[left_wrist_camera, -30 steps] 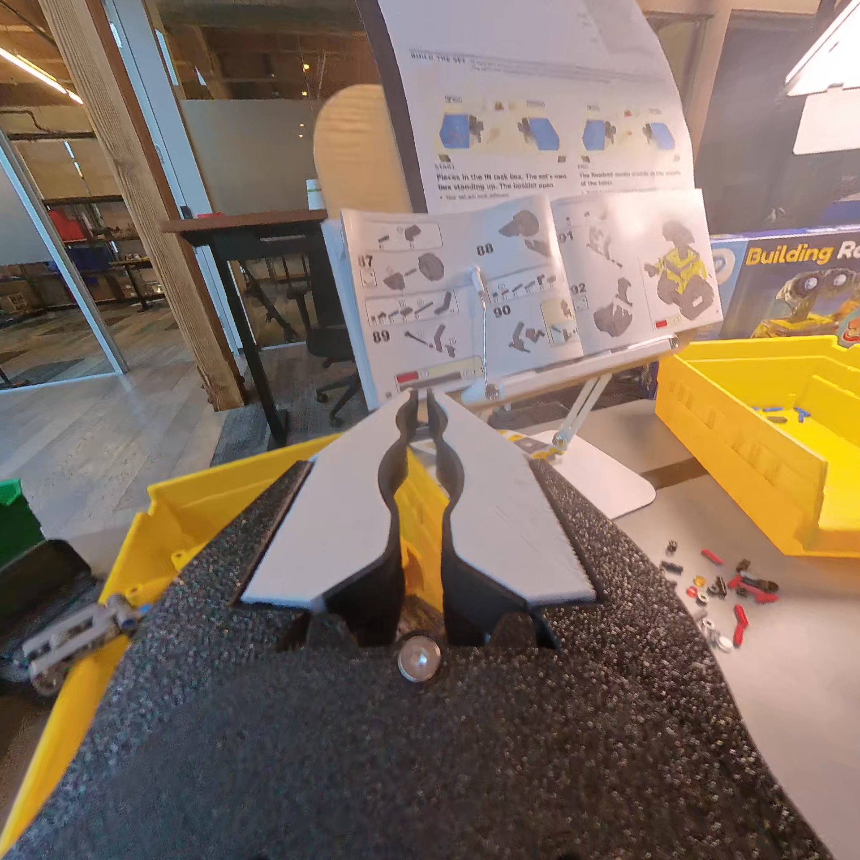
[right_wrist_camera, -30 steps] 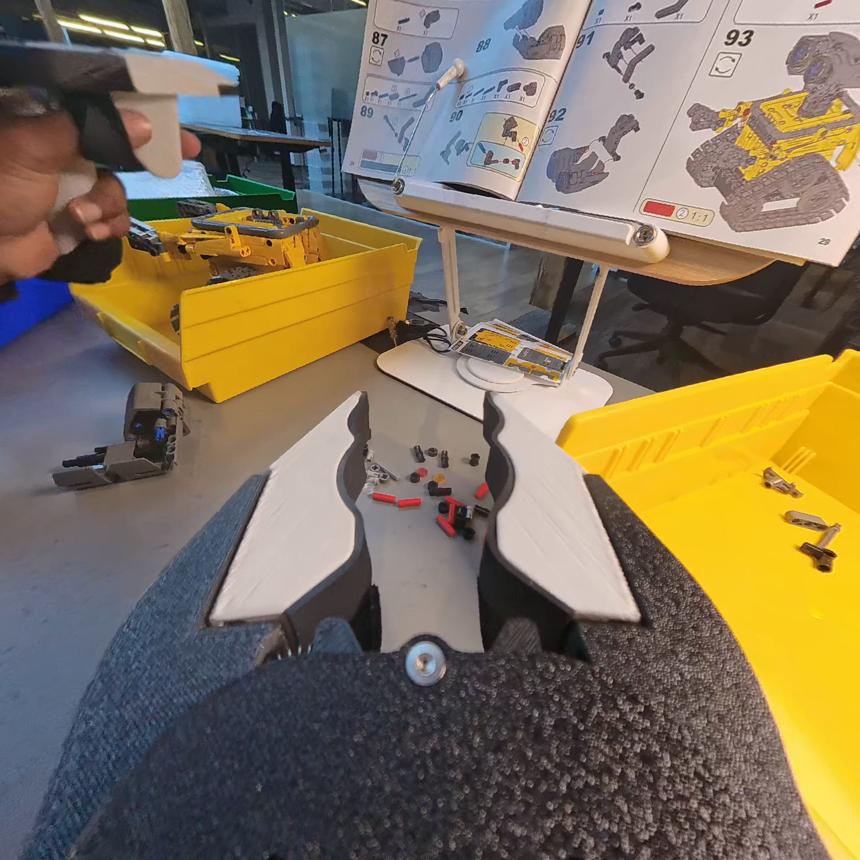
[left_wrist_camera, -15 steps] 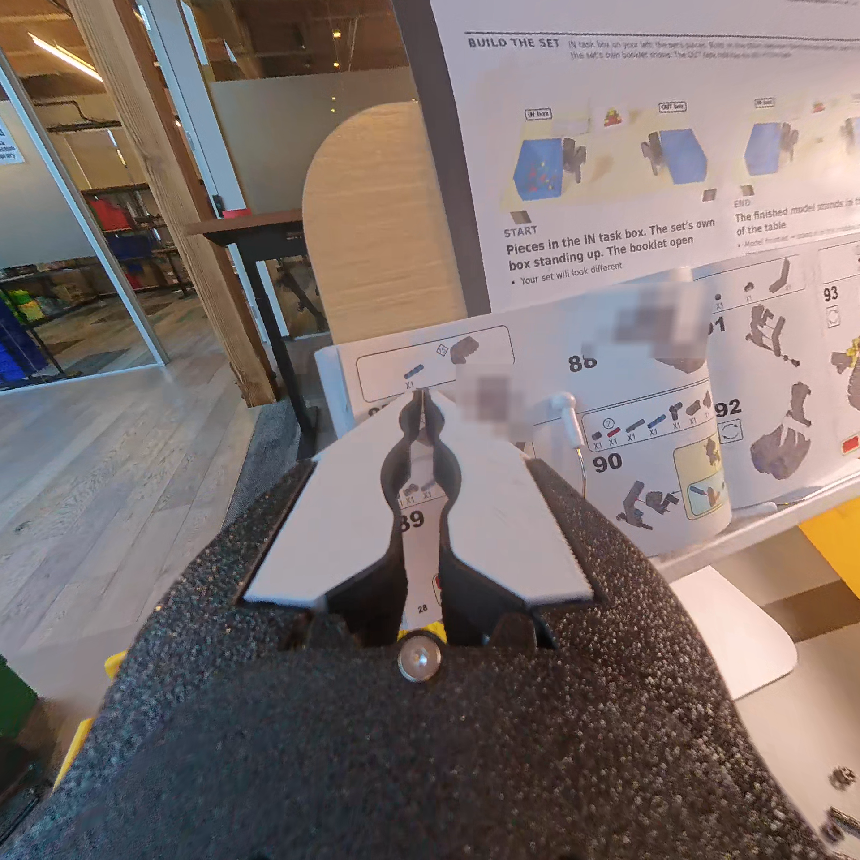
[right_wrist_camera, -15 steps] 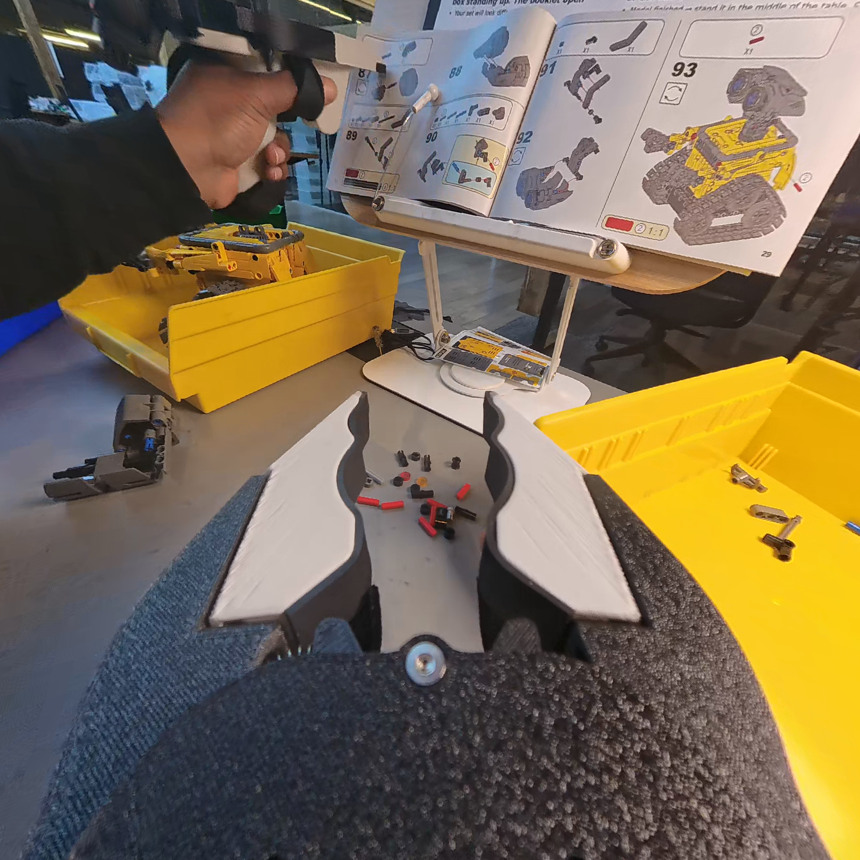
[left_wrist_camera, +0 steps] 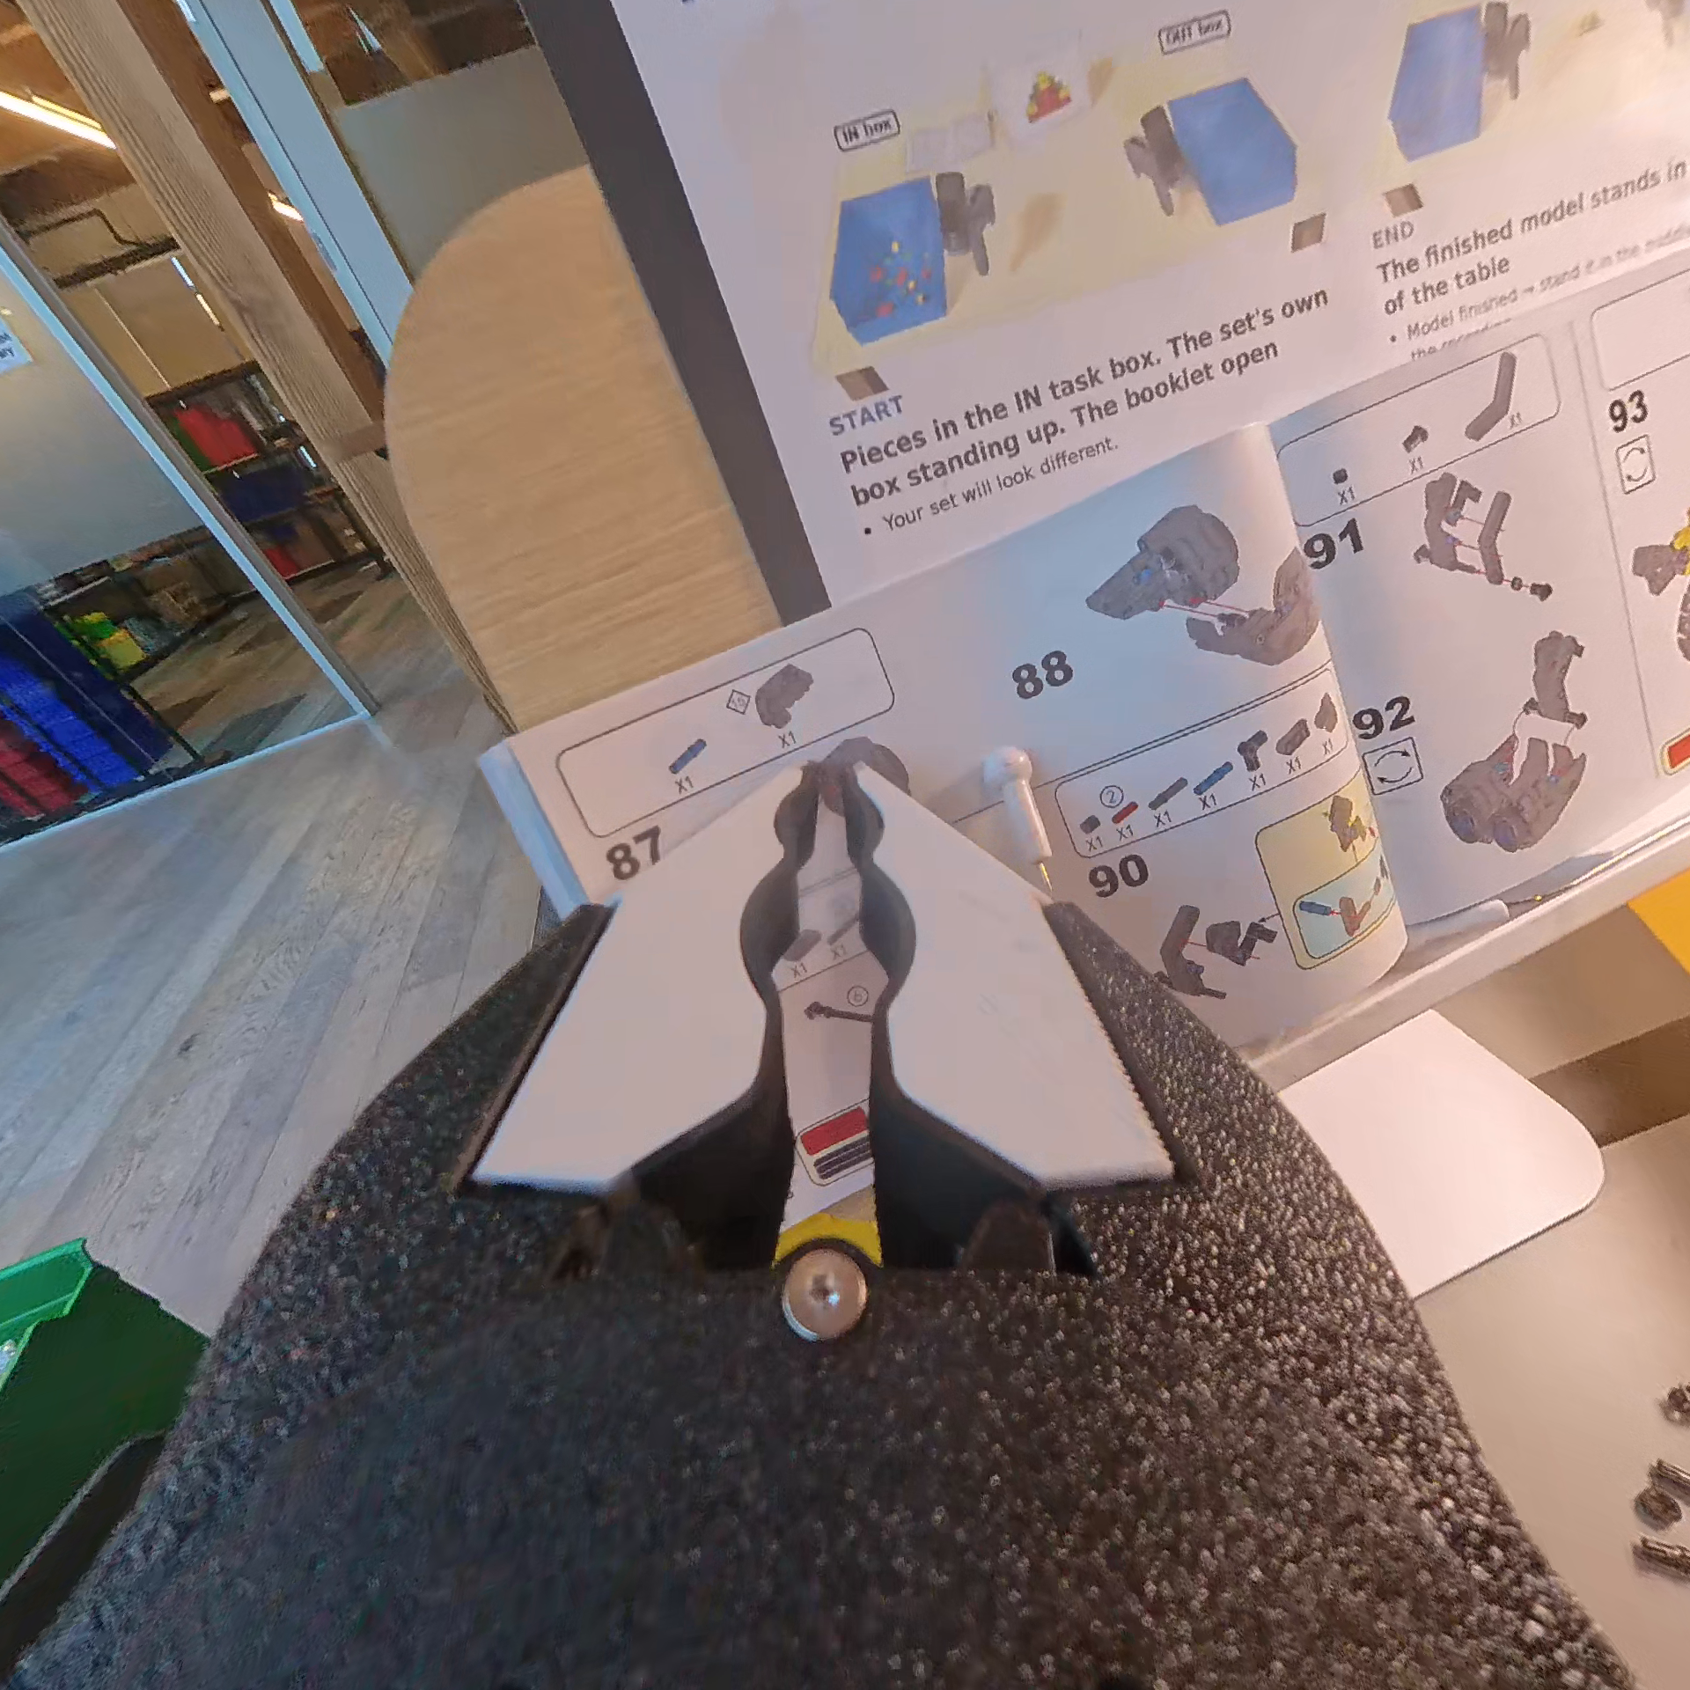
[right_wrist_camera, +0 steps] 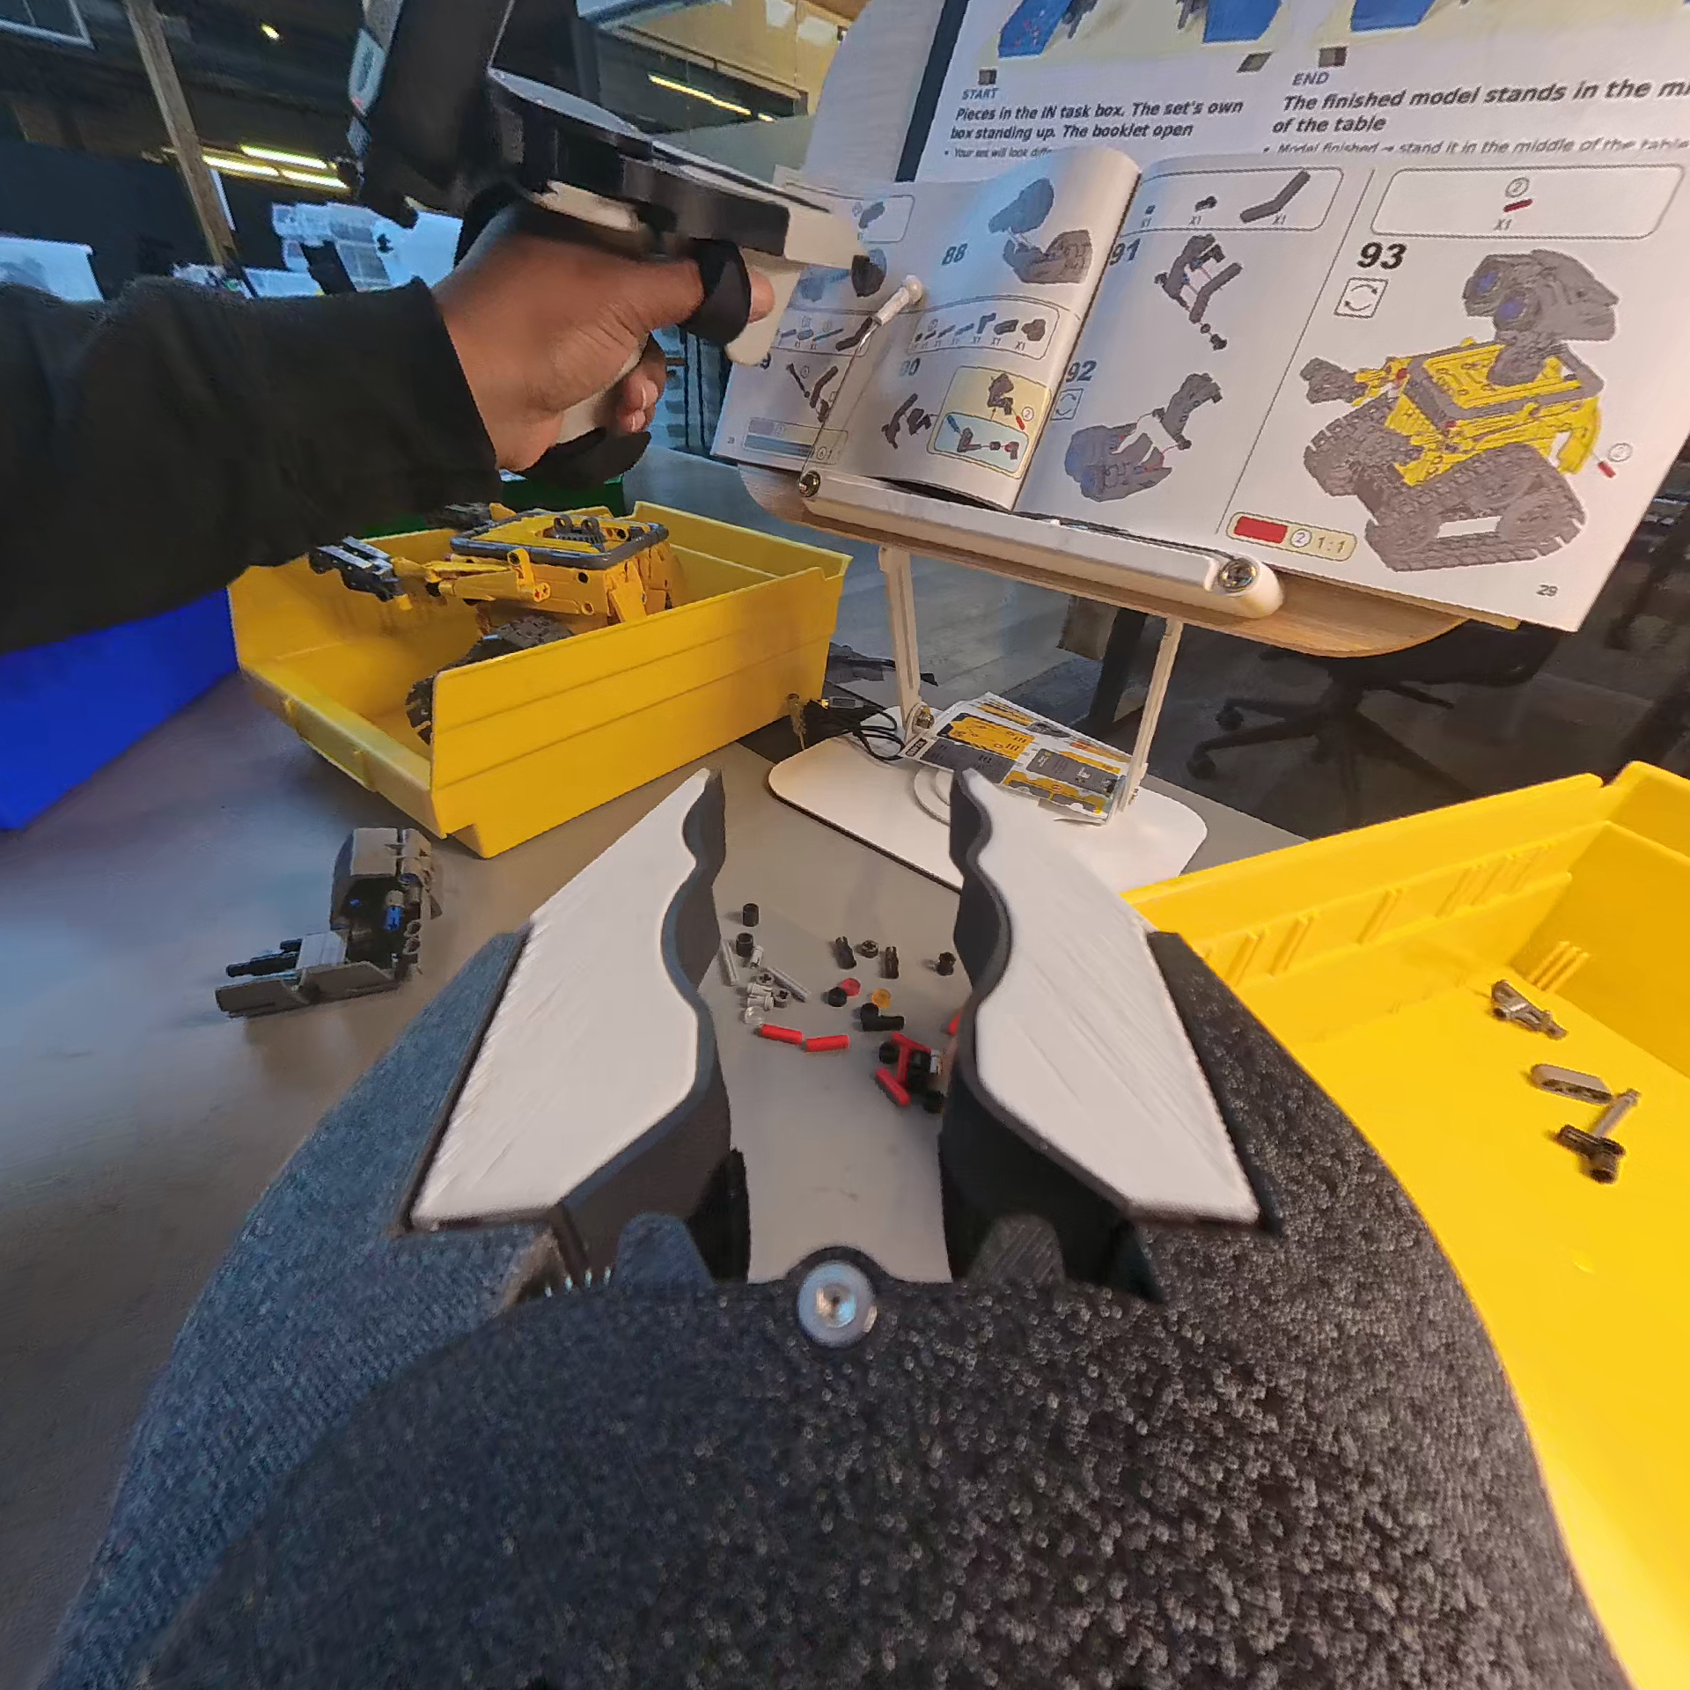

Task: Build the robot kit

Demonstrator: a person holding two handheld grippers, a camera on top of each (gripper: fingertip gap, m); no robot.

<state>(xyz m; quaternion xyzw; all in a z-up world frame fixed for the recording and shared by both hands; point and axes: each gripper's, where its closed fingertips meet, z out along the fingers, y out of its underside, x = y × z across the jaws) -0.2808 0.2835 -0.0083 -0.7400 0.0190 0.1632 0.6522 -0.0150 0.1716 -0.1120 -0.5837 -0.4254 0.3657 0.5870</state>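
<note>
Right gripper point(right_wrist_camera: 834, 805), low centre of its view: jaws spread wide, empty, hovering over the grey surface point(right_wrist_camera: 137, 1052).

Between them lie scattered small parts point(right_wrist_camera: 850, 1006), red pins and black connectors.

Grey sub-assembly point(right_wrist_camera: 338, 924) at left, well apart.

Yellow bin point(right_wrist_camera: 1372, 914) at right holds a few grey pieces.

Farther back, upper left, a second yellow bin point(right_wrist_camera: 585, 741) carries the part-built yellow model point(right_wrist_camera: 540, 567).

Left gripper point(left_wrist_camera: 830, 777): jaws nearly shut, tips almost touching, nothing visibly held, pressed up near the left page of the open instruction booklet point(left_wrist_camera: 1143, 732) on its white stand point(right_wrist_camera: 1033, 549).

Judgement: keep the tips off the paper; approach the page edge slowly, parallel to the sheet, to avoid creasing it.
</note>
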